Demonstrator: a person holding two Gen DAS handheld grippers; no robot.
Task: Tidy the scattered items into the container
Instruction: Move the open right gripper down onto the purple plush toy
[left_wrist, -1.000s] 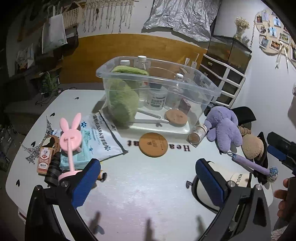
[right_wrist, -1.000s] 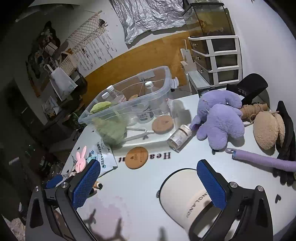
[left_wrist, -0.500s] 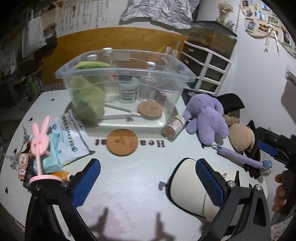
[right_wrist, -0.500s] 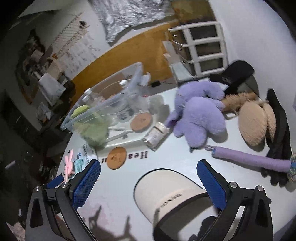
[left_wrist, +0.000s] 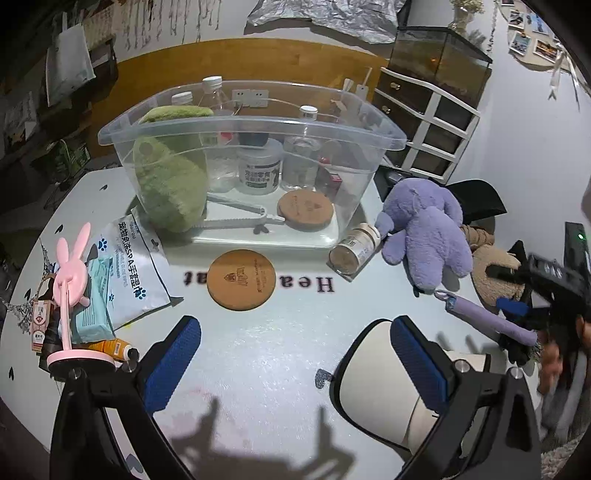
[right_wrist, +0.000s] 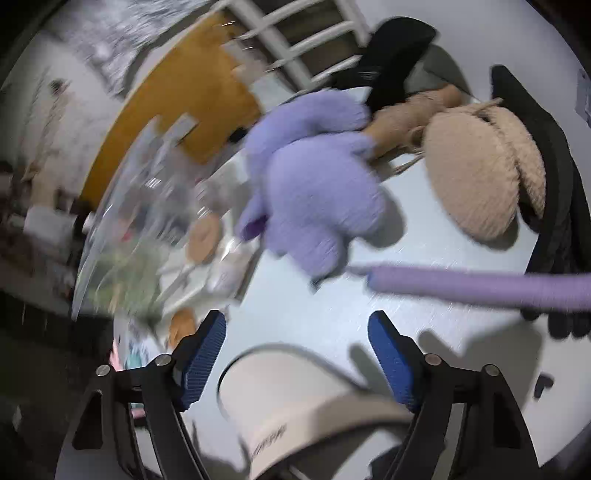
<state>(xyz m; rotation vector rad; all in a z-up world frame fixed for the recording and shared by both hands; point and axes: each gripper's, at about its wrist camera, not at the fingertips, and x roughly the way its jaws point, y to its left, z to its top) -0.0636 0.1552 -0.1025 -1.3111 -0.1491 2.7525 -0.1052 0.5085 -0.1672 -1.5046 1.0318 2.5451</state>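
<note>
The clear plastic bin (left_wrist: 255, 125) stands at the table's far side, holding a green plush, bottles, a jar, tongs and a cork coaster. On the table lie a cork coaster (left_wrist: 242, 278), a small jar (left_wrist: 356, 245) on its side, a purple plush (left_wrist: 424, 229) (right_wrist: 314, 192), a purple handle (left_wrist: 487, 319) (right_wrist: 480, 284) and a cream cap (left_wrist: 384, 384) (right_wrist: 295, 398). My left gripper (left_wrist: 295, 365) is open and empty above the near table. My right gripper (right_wrist: 297, 347) is open over the cap's brim; it also shows in the left wrist view (left_wrist: 532, 295).
A pink bunny stand (left_wrist: 70, 295), a wipes pack (left_wrist: 129, 266) and small tubes lie at the left. A beige plush (right_wrist: 484, 173), twine and black gloves (right_wrist: 554, 206) lie at the right. White drawers (left_wrist: 424, 125) stand behind the table.
The right gripper has swung right and dropped closer to the cap and purple handle; its view is blurred by motion and its jaws stand narrower. The left gripper has shifted slightly right.
</note>
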